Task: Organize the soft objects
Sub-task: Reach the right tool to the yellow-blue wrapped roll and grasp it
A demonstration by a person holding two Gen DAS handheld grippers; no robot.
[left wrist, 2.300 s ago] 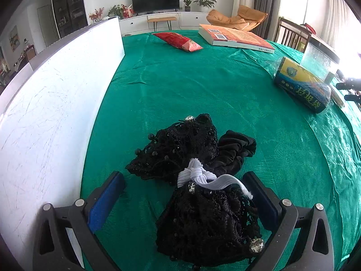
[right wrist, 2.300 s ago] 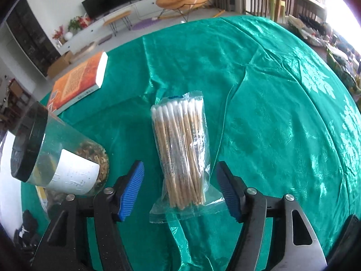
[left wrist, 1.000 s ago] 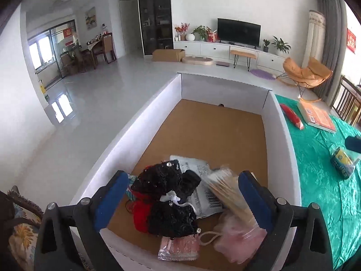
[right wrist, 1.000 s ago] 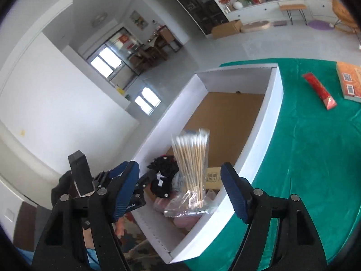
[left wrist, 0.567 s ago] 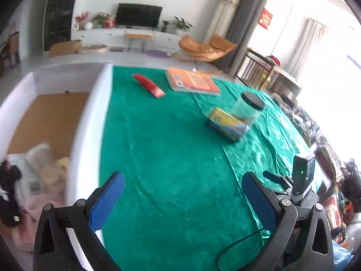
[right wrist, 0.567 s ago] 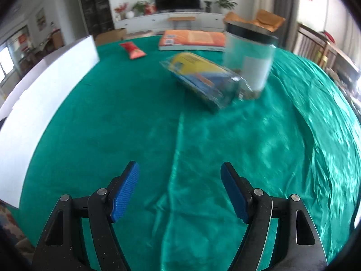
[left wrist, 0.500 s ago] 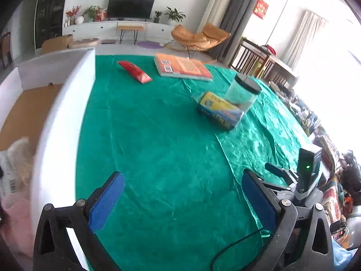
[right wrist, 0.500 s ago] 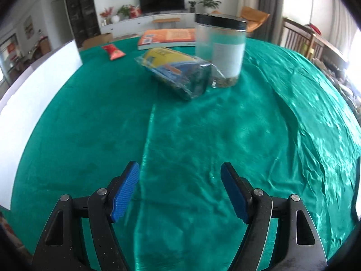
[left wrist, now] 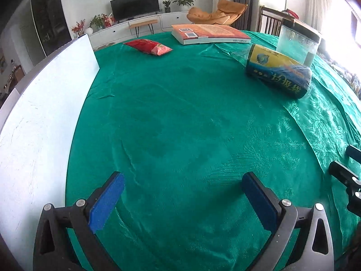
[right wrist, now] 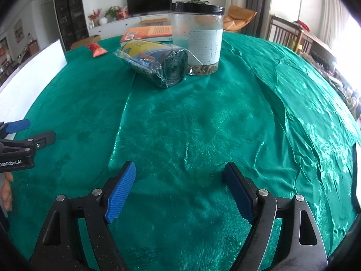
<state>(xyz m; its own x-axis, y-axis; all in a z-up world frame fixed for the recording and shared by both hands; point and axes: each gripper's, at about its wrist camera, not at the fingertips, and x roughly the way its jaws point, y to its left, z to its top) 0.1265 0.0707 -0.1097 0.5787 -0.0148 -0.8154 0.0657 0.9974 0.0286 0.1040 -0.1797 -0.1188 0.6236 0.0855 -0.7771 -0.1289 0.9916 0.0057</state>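
My left gripper [left wrist: 182,194] is open and empty, low over the green tablecloth [left wrist: 180,117]. My right gripper [right wrist: 180,187] is also open and empty over the cloth [right wrist: 191,131]. A plastic-wrapped roll of bags [left wrist: 278,73] lies ahead at the right of the left wrist view, and it also shows in the right wrist view [right wrist: 155,62]. A red snack packet [left wrist: 149,46] lies at the far side. The white box wall [left wrist: 42,103] stands along the left; its inside is hidden. The left gripper's fingers [right wrist: 20,135] show at the left edge of the right wrist view.
A clear jar with a black lid [right wrist: 197,38] stands beside the roll. An orange book [left wrist: 209,33] lies at the far edge of the table. The right gripper's tip [left wrist: 347,176] shows at the right edge of the left wrist view. A wooden chair [right wrist: 291,33] stands beyond the table.
Both grippers carried their items into the white box and came back empty. In the last half second both dropped lower and closer to the cloth, facing the roll and jar.
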